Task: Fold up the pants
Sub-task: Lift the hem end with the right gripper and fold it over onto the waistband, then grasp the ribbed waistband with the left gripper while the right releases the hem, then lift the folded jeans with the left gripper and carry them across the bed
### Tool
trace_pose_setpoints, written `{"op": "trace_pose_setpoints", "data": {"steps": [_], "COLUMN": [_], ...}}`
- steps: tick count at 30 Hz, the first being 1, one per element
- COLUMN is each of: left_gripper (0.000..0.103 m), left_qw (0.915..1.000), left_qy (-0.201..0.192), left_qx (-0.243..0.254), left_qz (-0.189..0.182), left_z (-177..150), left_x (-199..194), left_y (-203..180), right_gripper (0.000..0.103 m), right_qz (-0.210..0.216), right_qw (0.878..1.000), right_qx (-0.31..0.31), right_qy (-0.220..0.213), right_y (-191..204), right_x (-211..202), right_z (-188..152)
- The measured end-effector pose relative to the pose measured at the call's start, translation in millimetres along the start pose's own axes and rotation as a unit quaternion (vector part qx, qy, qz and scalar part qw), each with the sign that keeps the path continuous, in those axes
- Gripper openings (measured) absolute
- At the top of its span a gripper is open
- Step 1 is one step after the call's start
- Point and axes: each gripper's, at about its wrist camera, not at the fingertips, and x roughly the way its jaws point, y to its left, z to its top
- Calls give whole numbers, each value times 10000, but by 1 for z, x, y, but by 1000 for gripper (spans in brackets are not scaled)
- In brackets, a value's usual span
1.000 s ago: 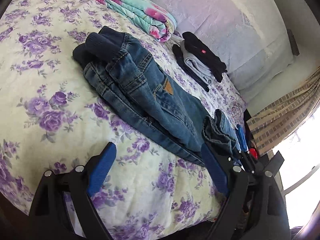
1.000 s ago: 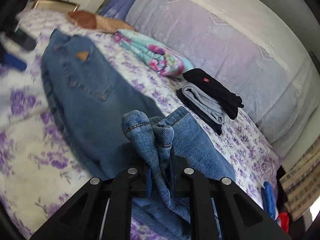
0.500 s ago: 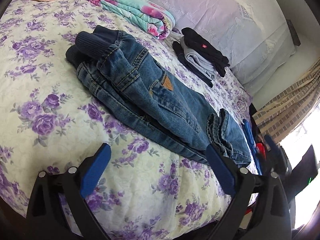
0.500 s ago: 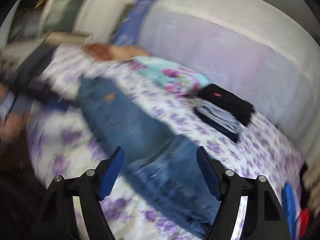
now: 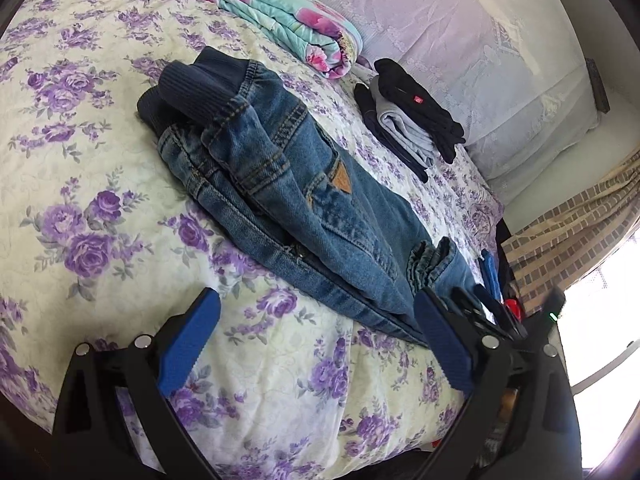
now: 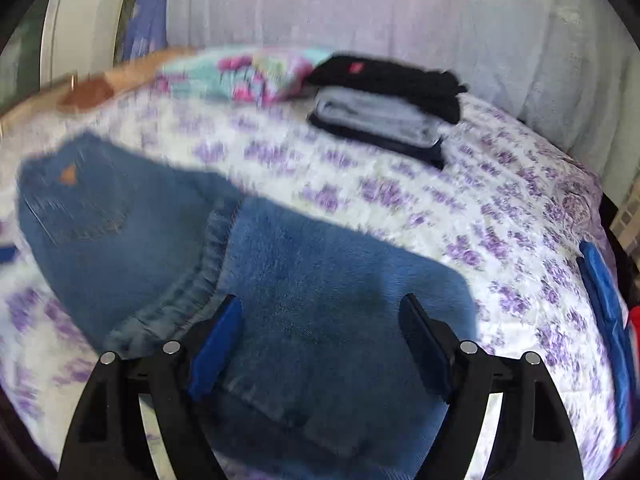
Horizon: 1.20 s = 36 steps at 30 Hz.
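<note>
The jeans lie on the flowered bed, folded lengthwise with one leg stacked on the other, straight ahead of the left gripper and running on beyond its right-hand jaw. That gripper hangs with its jaws spread wide and nothing between them but bedspread. The right gripper has just been opening its jaws; they now stand well apart with denim lying under and between them, but the pads press on nothing, so the cloth is let go. In the blurred right wrist view the leg ends sit just ahead of and below these jaws, doubled back over the legs. The long axis of the jeans runs from the ribbed waistband, far ahead and left of the left jaws, down to the hem end close by the right-hand jaw of the left gripper; the brown patch faces up midway. Denim of this kind is likely soft but thick, moderately heavy for cloth, not slippery, and holds a crease poorly where layers bunch. The best hold is probably on a seamed edge, the waistband or the stacked hems, pinching all layers at once so they do not slide apart.
</note>
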Motion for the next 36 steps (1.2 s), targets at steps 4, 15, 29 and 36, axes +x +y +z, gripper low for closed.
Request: {"op": "trace_pose_setpoints", "data": {"steps": [4, 15, 29, 36], "left_gripper": [95, 95, 36, 33], "left_qw": [9997, 9925, 9933, 9948], "left_qy": [-71, -303, -442, -761], "left_qx": [-210, -1164, -1019, -398], "left_qz": [90, 221, 329, 547], "left_z": [11, 66, 72, 73], "left_x": [-4, 12, 18, -5], "left_y": [5, 42, 40, -3], "right_gripper": [92, 100, 99, 100], "right_qz": [-108, 299, -332, -127], "right_qw": [9995, 9980, 9961, 9952], "right_qx": [93, 376, 739, 660], "right_qy": [285, 408, -346, 709], "right_y": [-15, -27, -31, -33], "right_x": [-10, 14, -16, 29], "right_z": [-19, -38, -31, -28]}}
